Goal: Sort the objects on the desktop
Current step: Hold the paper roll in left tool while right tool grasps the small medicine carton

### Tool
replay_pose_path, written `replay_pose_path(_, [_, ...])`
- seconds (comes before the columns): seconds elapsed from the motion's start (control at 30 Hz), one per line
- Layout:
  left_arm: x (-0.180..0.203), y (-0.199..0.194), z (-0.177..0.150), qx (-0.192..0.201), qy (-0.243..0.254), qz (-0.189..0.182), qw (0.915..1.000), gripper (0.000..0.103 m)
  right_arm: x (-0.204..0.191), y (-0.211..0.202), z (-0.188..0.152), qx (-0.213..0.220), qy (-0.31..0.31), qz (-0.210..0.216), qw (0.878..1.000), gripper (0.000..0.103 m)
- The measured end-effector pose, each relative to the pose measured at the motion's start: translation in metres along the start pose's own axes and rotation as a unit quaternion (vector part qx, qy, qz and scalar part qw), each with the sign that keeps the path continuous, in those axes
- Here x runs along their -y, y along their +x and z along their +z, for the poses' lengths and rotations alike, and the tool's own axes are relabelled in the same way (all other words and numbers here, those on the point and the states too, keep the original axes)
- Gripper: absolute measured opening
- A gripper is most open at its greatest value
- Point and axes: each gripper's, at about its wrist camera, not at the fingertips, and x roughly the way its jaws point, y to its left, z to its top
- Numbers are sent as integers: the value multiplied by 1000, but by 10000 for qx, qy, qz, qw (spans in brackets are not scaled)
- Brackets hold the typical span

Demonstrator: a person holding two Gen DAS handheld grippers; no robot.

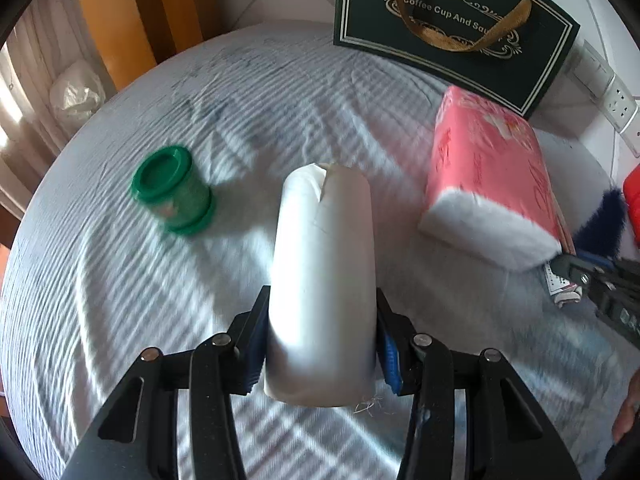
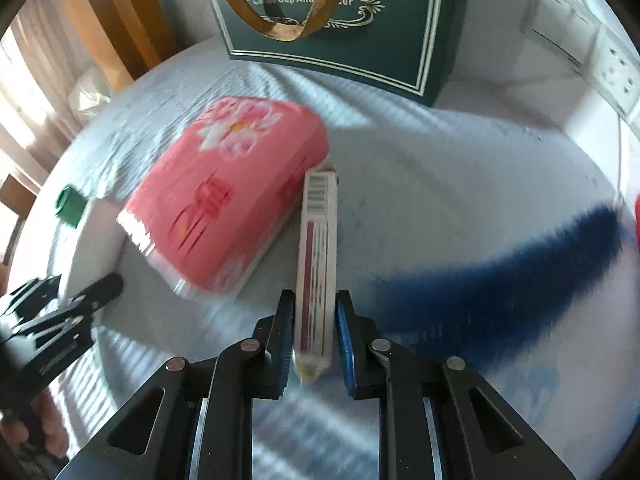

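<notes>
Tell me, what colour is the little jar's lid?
Green, like the jar itself. The left wrist view shows it best.

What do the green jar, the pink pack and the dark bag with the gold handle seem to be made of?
Green jar: probably plastic, with a moulded ridged lid and a slight sheen.
Pink pack: thin glossy plastic film, which glints at the edges, over soft white paper, likely tissues.
Dark bag: matte stiff paper or card, folded flat and printed; the handle looks like woven ribbon.

Red object [image 1: 633,196] cut off at right edge, dark gift bag [image 2: 328,20] top cropped, blue fluffy thing [image 2: 500,280] and green jar [image 1: 172,190] motion-blurred.
</notes>
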Motion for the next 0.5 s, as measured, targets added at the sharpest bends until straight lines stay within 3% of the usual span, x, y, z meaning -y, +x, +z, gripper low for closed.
replay_pose_path(0.13, [0,-12,-17,-94,2,29,10000,46,-10,-20,-22,-35,-128,-46,9999,20])
replay_pose_path(0.33, [2,-55,-46,125,106,44,9999,45,-10,-58,-61,1,-8,108,9999,20])
replay_pose_path(0.5, [11,-103,-67,452,260,3,9986,45,-12,-107,-93,290,168,115,9994,18])
